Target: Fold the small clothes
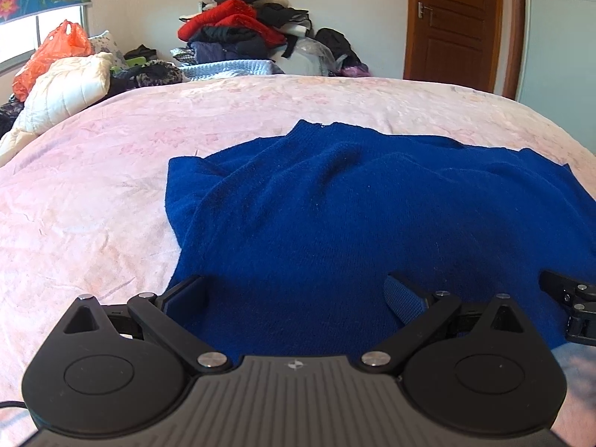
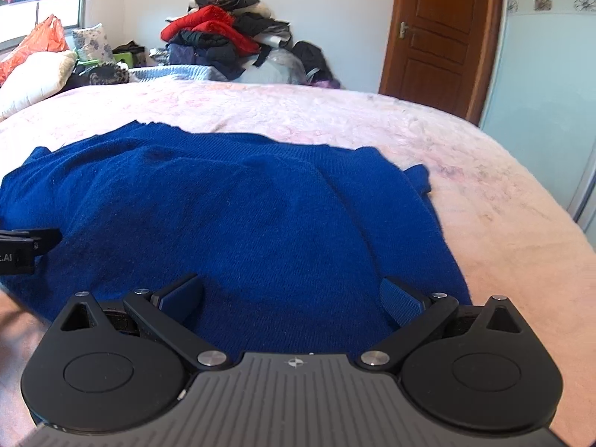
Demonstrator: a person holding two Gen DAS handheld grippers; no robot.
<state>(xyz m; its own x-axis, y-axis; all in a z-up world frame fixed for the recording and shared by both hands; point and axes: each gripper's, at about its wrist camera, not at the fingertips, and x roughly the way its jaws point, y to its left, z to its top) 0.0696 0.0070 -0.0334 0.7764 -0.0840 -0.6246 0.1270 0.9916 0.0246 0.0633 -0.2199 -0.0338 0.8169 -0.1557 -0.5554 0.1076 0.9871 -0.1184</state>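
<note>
A blue sweater [image 1: 335, 216] lies spread on the pink bed [image 1: 93, 186], toward its near edge. The left gripper [image 1: 296, 298] and right gripper [image 2: 292, 298] hover side by side over the sweater's near hem, jaws wide apart, holding nothing. A clothes pile [image 2: 223, 41] sits beyond the far edge.

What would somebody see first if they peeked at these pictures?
The big blue sweater spread over the pink bedspread grabs the eye first. Next, the two black claws, left claw and right claw, both open, low over the sweater's near edge. Far behind, a messy clothes pile with bright red in it sits against the wall, left of the brown door.
</note>
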